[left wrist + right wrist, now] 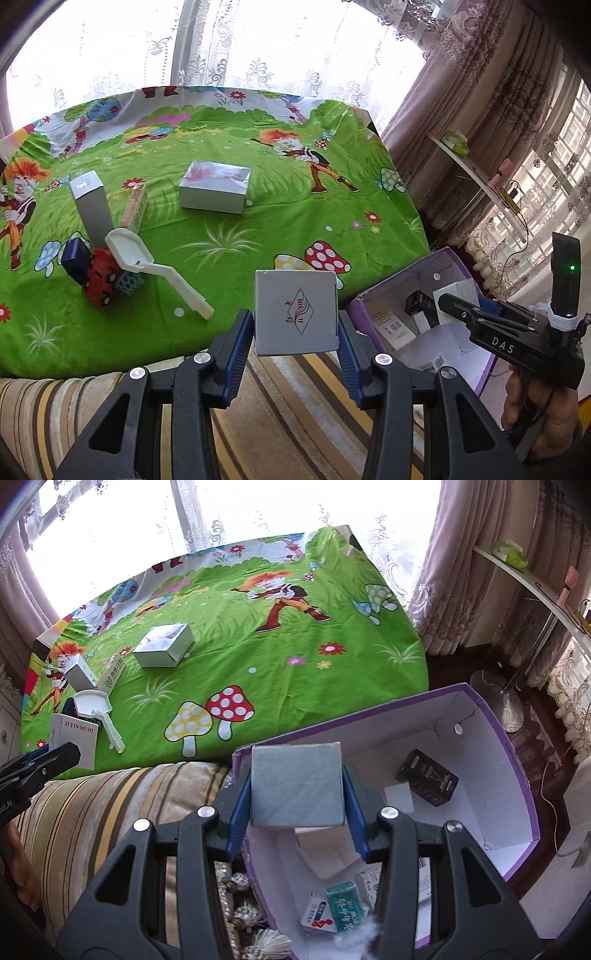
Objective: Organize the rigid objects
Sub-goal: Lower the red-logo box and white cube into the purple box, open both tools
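Note:
My left gripper [295, 332] is shut on a white box with a red diamond logo [295, 312], held above the table's near edge. The same box shows in the right wrist view [75, 744]. My right gripper [295, 812] is shut on a grey box [296, 784], held over the near left corner of the purple bin [513, 746]. The bin [369, 295] holds a black box [428, 777], a green packet [345, 904] and other small boxes. On the green cloth lie a silver box [214, 186], a tall grey box [92, 203], a white scoop [147, 264] and a red toy car [101, 280].
A thin orange box [135, 206] leans by the tall grey box, a dark blue block [75, 260] by the car. A striped cushion [92, 805] lies under the grippers. Curtains and a white shelf [524, 572] stand at the right.

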Motion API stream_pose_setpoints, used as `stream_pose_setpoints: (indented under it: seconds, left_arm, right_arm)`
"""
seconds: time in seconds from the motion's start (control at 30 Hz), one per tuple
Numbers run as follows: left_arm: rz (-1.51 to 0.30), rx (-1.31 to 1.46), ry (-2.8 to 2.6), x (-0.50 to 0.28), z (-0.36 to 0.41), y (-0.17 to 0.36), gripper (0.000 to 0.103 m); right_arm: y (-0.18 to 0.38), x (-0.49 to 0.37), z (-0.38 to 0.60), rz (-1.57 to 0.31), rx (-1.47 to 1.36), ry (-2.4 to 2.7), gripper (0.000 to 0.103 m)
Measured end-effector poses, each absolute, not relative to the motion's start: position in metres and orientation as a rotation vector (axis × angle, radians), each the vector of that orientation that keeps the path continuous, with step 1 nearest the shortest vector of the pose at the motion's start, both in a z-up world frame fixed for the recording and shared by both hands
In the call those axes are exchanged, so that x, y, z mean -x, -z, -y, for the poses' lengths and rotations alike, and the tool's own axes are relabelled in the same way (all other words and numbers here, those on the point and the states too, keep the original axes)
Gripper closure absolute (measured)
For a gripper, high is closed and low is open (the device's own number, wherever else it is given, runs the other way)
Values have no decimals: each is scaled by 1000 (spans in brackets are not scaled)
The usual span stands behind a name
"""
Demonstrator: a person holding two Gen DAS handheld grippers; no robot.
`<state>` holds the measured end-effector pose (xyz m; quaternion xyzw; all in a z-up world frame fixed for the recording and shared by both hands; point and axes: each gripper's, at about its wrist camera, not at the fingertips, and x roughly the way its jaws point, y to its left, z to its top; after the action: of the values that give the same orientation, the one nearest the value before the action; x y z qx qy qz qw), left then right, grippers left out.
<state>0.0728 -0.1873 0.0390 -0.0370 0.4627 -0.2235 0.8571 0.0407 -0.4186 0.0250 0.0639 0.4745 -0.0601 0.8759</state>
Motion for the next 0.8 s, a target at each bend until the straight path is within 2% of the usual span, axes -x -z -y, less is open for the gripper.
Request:
stream_pose_setpoints:
  seconds: [0.57,0.63,0.7,0.8]
  left_arm:
    - [-1017,-37,693,-42,285,-39,58]
    - [-1019,-46,712,-39,293,-39,58]
    - [-1024,-50,730,-38,300,-38,58]
    - [-1036,-46,757,-38,307,-37,57]
  right_arm:
    - [-25,-9,473,-989,-132,286,53]
    - [-25,-6,479,-991,-137,309,48]
    - [-27,-3,483,-989,-131,338,32]
    - [-34,2,489,-970,-143,384,20]
